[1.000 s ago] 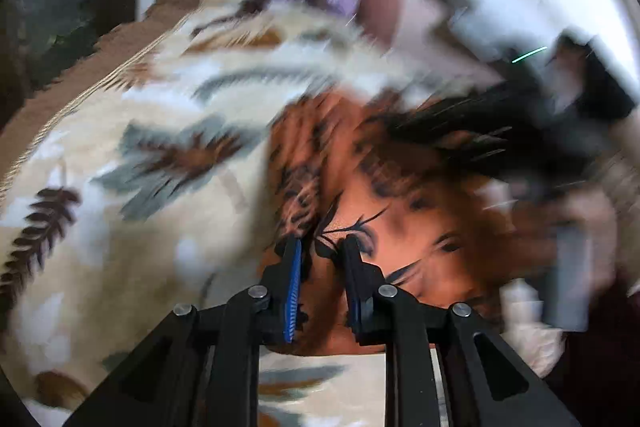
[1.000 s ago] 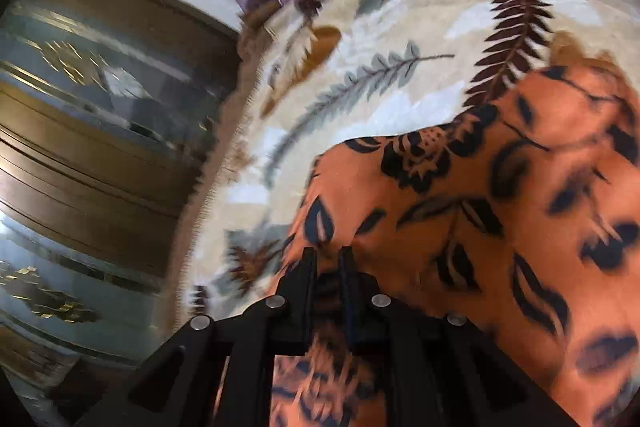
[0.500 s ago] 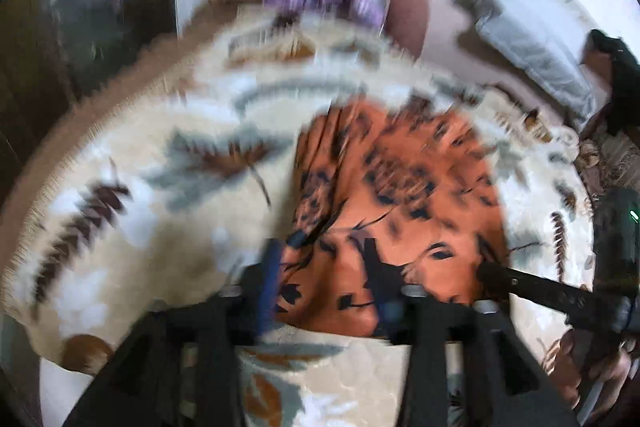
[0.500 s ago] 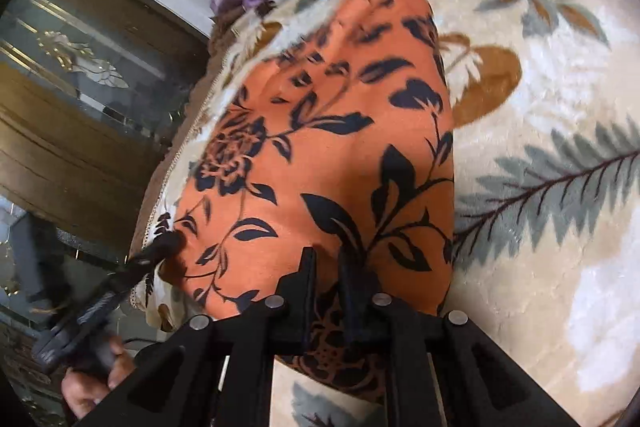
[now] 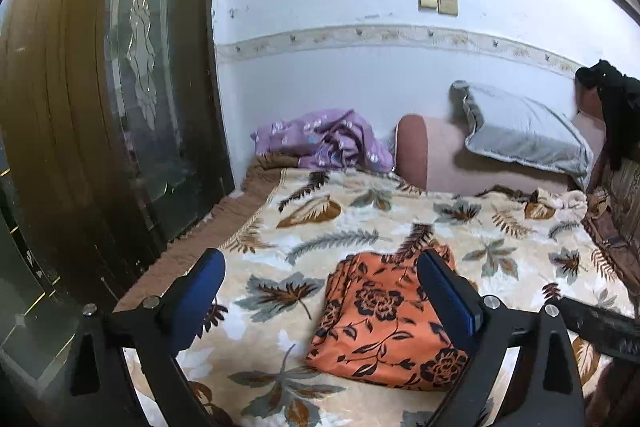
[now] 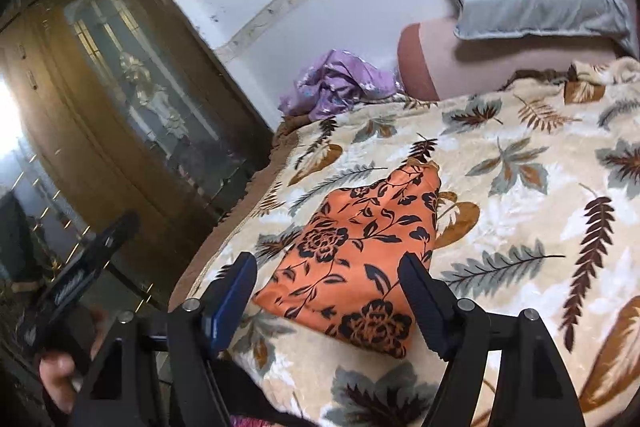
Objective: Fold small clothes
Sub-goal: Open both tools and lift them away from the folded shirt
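An orange cloth with black flowers (image 5: 380, 319) lies folded flat on the leaf-print blanket (image 5: 328, 219). It also shows in the right wrist view (image 6: 360, 255). My left gripper (image 5: 320, 279) is open and empty, held above and in front of the cloth. My right gripper (image 6: 328, 275) is open and empty, raised just in front of the cloth's near edge. Neither gripper touches the cloth.
A crumpled purple garment (image 5: 324, 143) lies at the blanket's far left corner by the wall. A grey pillow (image 5: 520, 131) rests on a pink bolster (image 5: 440, 155) at the back. A dark wooden cabinet with glass doors (image 5: 100, 107) stands along the bed's left side.
Both grippers opened and let go of the orange cloth, then drew back and up. The cloth now lies folded on the blanket.
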{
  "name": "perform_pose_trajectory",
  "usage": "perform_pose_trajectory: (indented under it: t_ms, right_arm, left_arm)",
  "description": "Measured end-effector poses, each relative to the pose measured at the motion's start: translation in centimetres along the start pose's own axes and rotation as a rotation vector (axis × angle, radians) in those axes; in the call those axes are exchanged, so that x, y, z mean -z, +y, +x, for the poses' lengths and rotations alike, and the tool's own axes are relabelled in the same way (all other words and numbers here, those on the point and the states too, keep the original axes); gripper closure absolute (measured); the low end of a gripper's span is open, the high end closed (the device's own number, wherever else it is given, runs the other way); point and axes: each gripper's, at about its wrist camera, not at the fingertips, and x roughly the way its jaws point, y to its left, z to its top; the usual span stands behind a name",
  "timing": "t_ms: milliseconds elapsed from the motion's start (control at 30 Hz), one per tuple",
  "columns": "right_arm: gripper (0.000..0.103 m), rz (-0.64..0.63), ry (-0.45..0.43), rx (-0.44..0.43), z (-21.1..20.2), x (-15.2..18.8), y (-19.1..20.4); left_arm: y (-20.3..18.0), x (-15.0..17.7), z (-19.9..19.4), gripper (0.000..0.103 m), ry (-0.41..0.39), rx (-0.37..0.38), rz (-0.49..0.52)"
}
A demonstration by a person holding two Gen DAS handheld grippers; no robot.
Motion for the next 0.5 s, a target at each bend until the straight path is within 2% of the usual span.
perform_pose_trajectory:
  t_ms: [233, 367, 500]
  right_arm:
    - [0.026, -0.021, -0.017, -0.022, -3.0, 1.0, 0.5]
    - [0.026, -0.014, -0.021, -0.018, -2.9, 1.3, 0.3]
    - [0.026, 0.004, 0.010, -0.020, -1.8, 1.7, -0.2]
  left_arm:
    - [-0.5, -0.4, -0.3, 0.006, 0.032, -0.005, -0.020]
    - [-0.3, -0.1, 0.5, 0.006, 0.062, -0.037, -0.026]
    - [-0.1, 0.4, 1.6, 0.006, 0.091, -0.058, -0.025]
